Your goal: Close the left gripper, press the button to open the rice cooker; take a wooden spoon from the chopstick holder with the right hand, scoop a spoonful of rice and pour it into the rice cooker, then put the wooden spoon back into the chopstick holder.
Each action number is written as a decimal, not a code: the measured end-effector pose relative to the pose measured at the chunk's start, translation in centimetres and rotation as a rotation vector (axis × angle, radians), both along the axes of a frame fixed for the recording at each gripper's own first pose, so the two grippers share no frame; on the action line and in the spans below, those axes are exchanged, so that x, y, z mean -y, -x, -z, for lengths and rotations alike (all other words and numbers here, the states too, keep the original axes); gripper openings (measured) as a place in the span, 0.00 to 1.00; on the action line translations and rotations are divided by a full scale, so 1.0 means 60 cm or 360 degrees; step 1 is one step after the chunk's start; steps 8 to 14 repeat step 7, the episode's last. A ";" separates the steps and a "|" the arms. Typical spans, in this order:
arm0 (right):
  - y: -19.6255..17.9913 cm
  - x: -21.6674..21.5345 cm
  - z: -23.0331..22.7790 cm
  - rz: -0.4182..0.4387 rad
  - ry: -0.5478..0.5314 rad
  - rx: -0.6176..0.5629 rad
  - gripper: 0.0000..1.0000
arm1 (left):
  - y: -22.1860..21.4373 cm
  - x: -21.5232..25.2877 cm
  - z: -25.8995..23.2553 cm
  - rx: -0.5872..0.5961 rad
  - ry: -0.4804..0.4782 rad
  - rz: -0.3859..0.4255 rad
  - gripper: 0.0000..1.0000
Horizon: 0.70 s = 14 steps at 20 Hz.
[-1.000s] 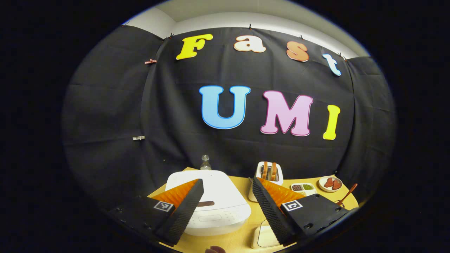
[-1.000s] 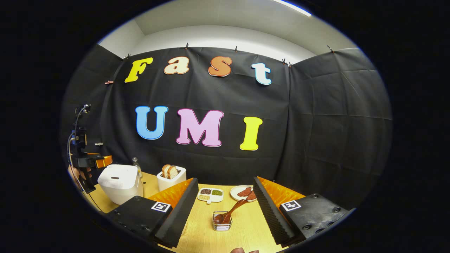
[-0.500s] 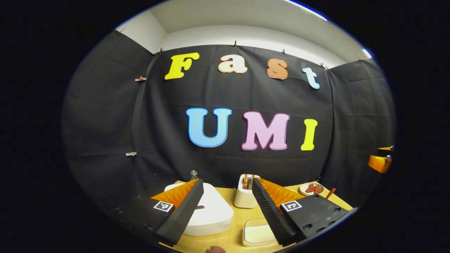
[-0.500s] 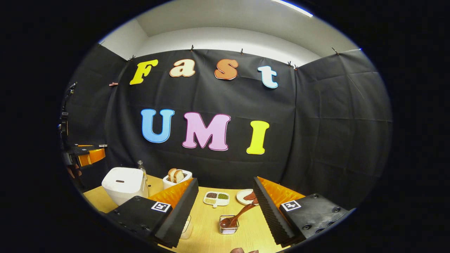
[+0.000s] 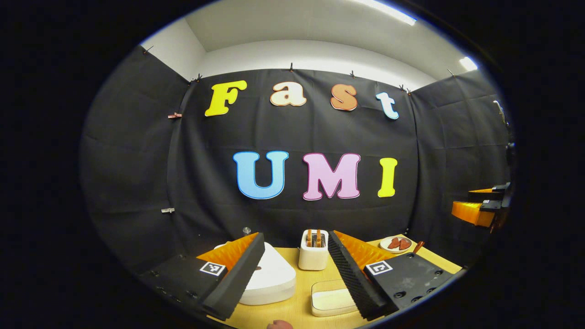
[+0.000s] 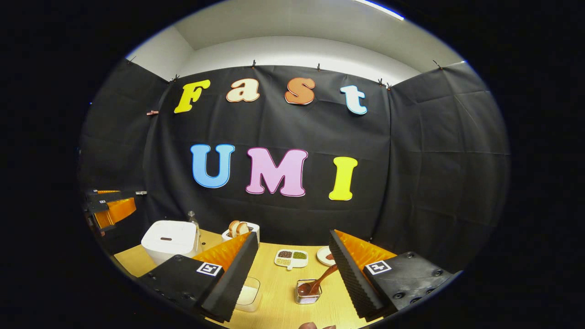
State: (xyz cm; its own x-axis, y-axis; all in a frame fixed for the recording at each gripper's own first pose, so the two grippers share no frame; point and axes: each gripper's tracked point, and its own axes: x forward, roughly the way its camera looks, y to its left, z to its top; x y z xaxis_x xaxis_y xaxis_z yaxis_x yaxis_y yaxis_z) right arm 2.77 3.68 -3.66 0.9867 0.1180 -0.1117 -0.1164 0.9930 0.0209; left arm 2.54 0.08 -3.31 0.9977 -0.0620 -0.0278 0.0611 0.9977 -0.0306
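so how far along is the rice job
Nothing looks done yet. The white rice cooker has its lid down. The brown wooden spoon sits in the small clear holder. Both the left tongs and the right tongs are open and empty. Pressing the button, scooping, pouring and returning the spoon all remain.

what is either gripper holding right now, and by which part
Nothing is held. The left gripper is open above the table, with the rice cooker beyond its fingers. The right gripper is open too; the wooden spoon sits in the chopstick holder, untouched.
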 end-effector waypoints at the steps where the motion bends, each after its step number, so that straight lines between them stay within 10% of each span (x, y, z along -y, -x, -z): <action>1: 0.000 -0.003 0.000 -0.0005 -0.0011 -0.0002 0.98 | 0.002 0.000 0.001 -0.0005 -0.0005 0.0006 0.96; 14: -0.002 -0.007 -0.004 -0.0002 -0.0003 0.0013 0.98 | -0.003 -0.005 0.003 -0.0018 0.0004 0.0008 0.95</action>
